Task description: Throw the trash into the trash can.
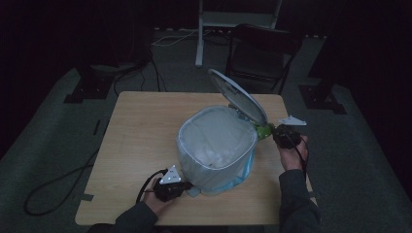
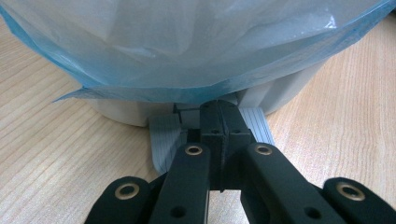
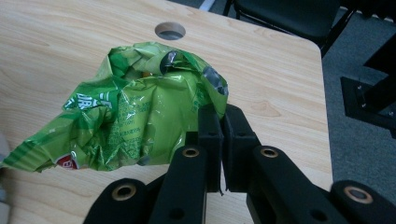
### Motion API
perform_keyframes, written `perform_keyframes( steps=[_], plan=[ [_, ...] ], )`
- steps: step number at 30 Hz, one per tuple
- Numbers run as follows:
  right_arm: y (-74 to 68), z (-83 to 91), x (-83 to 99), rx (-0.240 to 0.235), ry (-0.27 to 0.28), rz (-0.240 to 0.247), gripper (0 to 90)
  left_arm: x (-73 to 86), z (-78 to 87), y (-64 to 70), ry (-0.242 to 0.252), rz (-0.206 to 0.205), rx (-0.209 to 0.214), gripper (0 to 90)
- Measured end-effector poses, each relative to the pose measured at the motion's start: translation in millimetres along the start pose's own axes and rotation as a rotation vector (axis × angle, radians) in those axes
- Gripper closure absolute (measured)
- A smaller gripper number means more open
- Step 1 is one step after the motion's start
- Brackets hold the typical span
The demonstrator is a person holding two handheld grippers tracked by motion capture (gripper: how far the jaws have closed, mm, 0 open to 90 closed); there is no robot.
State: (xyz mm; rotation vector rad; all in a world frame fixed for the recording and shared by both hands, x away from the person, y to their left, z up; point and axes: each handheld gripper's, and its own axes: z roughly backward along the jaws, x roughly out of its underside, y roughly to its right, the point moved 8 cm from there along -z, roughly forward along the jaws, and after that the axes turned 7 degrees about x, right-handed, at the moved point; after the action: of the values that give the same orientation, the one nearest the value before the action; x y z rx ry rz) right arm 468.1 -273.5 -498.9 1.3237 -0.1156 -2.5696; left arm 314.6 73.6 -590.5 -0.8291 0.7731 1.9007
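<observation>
- One table [image 1: 141, 141] carries everything we work on; its wood top has a round hole [image 3: 170, 31] near the far edge.
- The bin [image 1: 216, 150] comes next in size, standing mid-table with a blue-edged liner [image 2: 196, 51] draped over its rim and its lid [image 1: 238, 96] tilted up and open on the far right side.
- The crumpled green wrapper [image 3: 135, 121] hangs just beside the bin's right rim, under the raised lid, not yet over the opening.
- Our right gripper [image 3: 222, 140] has its jaws pinched together on the wrapper's edge. The bite looks thin, so we judge the slick foil could slide free and drop onto the table outside the bin.
- Our left gripper [image 2: 219, 121] presses, jaws together, on the grey pedal [image 2: 163, 135] at the bin's foot. If that pressure eases or slips sideways, we expect the lid to fall onto the wrapper or the right gripper.
</observation>
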Motion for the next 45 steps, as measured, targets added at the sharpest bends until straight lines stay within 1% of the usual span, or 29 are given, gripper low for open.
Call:
perform_keyframes(
  steps=[4, 7, 11, 12, 15, 18, 19, 22, 25, 33, 36, 45],
  plan=[
    [0.3, 6.7, -1.5, -0.009, 0.017, -0.004, 87.1, 0.0, -0.1, 0.1, 0.001, 0.0, 0.0, 90.0],
    [0.3, 15.1, -3.7, -0.025, 0.033, 0.001, 87.1, 0.0, -0.1, 0.1, 0.0, 0.0, -0.001, 90.0],
    [2.0, 22.0, -5.3, -0.029, 0.049, 0.0, 87.1, 0.1, 0.2, 0.2, -0.003, 0.0, 0.0, 90.0],
    [3.7, 26.7, -5.8, -0.031, 0.056, -0.005, 87.1, 0.1, 0.2, 0.2, -0.002, 0.0, 0.0, 90.0],
    [7.6, 32.5, -6.3, -0.029, 0.067, -0.007, 87.1, 0.0, 0.0, 0.1, 0.0, 0.0, -0.001, 90.0],
    [8.8, 34.2, -6.1, -0.031, 0.068, -0.004, 87.1, 0.0, 0.0, 0.2, 0.0, 0.0, -0.001, 90.0],
    [10.5, 40.1, -5.9, -0.033, 0.07, 0.003, 87.1, -0.1, -0.1, 0.1, 0.002, 0.001, -0.001, 90.0],
    [12.6, 46.5, -6.8, -0.031, 0.083, 0.018, 87.1, -0.1, -0.1, 0.1, 0.002, 0.001, 0.0, 90.0],
    [14.0, 50.0, -7.8, -0.031, 0.092, 0.022, 87.1, -0.1, -0.1, 0.1, 0.002, 0.001, 0.0, 90.0],
    [13.0, 63.4, -11.0, -0.027, 0.111, 0.057, 87.2, 0.1, 0.0, -0.1, -0.001, -0.001, -0.001, 90.0],
    [14.2, 66.1, -10.6, -0.026, 0.112, 0.057, 87.2, 0.1, 0.1, -0.1, -0.001, -0.002, 0.0, 90.0],
    [18.1, 82.8, -12.1, -0.029, 0.137, 0.067, 87.2, 0.0, 0.1, -0.3, 0.0, 0.001, 0.003, 90.0]
  ],
)
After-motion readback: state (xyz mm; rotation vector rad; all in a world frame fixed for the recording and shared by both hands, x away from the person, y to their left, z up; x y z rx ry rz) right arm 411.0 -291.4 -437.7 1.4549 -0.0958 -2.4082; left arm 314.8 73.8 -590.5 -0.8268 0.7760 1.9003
